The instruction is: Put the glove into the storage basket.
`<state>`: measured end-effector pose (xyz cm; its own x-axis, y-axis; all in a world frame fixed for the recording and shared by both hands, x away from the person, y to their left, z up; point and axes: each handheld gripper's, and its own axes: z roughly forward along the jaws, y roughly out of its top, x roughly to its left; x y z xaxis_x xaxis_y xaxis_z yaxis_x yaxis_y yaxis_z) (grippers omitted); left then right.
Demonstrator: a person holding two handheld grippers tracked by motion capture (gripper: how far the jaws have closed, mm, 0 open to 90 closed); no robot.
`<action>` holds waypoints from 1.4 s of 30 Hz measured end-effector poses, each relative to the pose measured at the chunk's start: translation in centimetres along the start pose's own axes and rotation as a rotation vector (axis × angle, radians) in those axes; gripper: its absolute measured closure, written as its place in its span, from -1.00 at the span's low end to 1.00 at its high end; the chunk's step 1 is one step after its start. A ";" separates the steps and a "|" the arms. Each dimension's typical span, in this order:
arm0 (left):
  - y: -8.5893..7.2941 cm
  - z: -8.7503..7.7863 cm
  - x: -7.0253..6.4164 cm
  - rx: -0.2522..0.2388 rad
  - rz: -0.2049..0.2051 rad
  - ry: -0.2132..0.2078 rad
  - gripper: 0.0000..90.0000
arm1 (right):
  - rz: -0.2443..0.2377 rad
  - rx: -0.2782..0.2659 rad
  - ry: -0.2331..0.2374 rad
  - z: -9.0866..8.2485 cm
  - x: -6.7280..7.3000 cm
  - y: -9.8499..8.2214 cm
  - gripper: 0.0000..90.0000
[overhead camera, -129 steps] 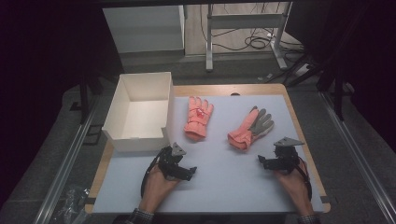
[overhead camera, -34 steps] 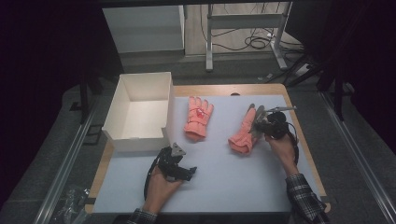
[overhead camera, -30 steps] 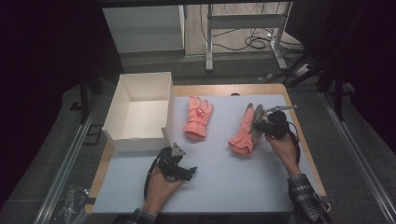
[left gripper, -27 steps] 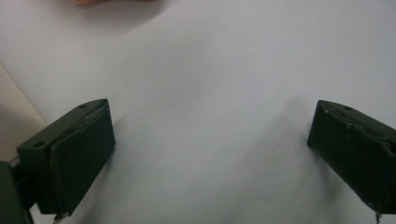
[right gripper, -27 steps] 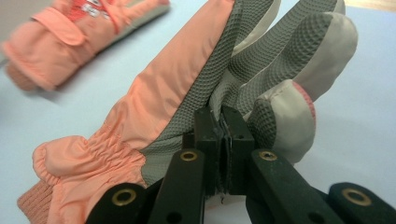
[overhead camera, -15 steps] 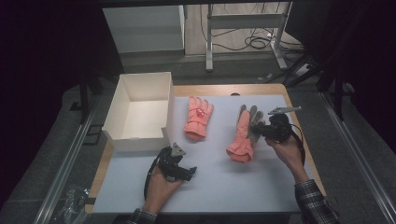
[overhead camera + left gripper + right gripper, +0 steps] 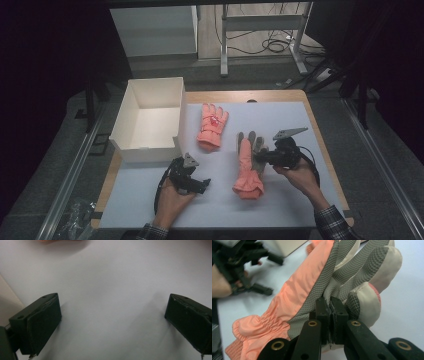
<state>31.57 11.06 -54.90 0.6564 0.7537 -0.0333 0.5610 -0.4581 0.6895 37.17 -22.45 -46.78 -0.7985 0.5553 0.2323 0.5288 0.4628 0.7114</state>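
White table covering is bearing two gloves; right gripper is clamping the nearer orange-and-grey fabric glove, left gripper is resting with jaws apart.

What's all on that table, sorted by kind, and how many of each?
Orange gloves: 2, one lying flat, one pinched by the right gripper
White boxes: 1, open box
Handheld grippers: 2, the right one and the left gripper
Total: 5
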 end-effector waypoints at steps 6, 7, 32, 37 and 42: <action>0.0 0.0 0.0 0.004 0.004 0.001 -0.99 | -0.034 0.048 0.054 2.0 1.6 -0.5 0.90; 0.0 0.0 0.0 0.004 0.002 0.001 -0.99 | -0.041 0.061 0.058 2.3 1.8 -0.6 0.90; 0.0 0.0 0.0 0.002 0.001 0.001 -0.99 | -0.083 0.038 -0.066 3.8 0.7 1.9 0.11; 0.0 0.0 0.0 0.002 0.004 0.002 -0.99 | -0.056 0.006 -0.079 4.7 0.2 3.8 0.02; 0.0 0.0 0.0 0.002 -0.006 0.000 -0.98 | -0.028 -0.021 -0.082 5.9 -0.5 5.4 -0.04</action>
<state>31.53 11.04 -54.90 0.6531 0.7564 -0.0369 0.5657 -0.4549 0.6878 42.11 -16.12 -46.98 -0.7858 0.5980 0.1576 0.5000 0.4644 0.7310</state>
